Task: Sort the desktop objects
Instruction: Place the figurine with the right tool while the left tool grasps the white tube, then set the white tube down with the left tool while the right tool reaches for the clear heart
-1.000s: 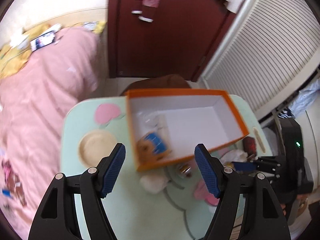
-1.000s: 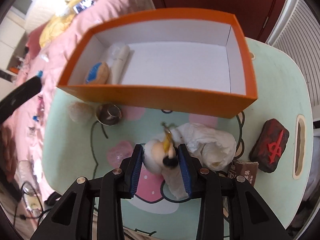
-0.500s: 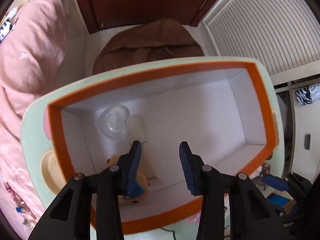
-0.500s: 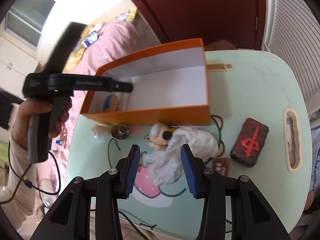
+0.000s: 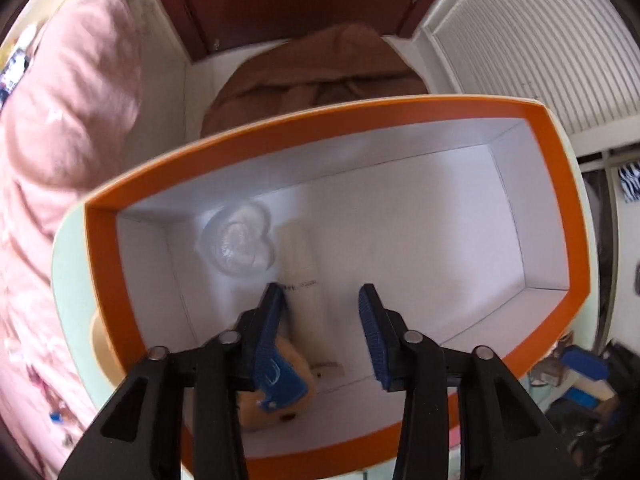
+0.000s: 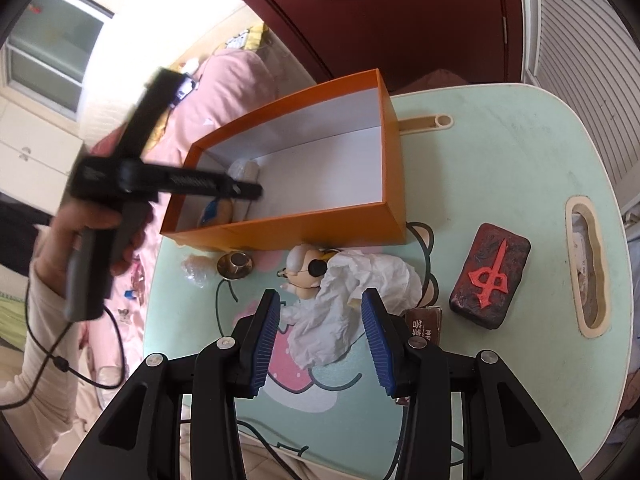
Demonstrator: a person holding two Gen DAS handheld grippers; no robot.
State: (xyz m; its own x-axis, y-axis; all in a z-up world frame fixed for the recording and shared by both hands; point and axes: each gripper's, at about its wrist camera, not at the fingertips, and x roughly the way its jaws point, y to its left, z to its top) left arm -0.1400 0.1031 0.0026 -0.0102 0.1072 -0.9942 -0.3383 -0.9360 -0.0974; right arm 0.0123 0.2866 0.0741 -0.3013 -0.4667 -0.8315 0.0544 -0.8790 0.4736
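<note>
Daylight, bright overall. Source: window [image 6: 48,56] far left in right wrist view, blown out to white with the wall around it. Box [image 5: 400,208] interior evenly lit, soft shadows in its left corners. Left wrist view softer: motion blur on box rim and pink bedding [image 5: 60,120]. Right wrist view sharp on table [image 6: 520,152]; left gripper [image 6: 256,192] and hand [image 6: 72,236] smeared by motion. Strong fisheye bending, black vignette at corners in both.
</note>
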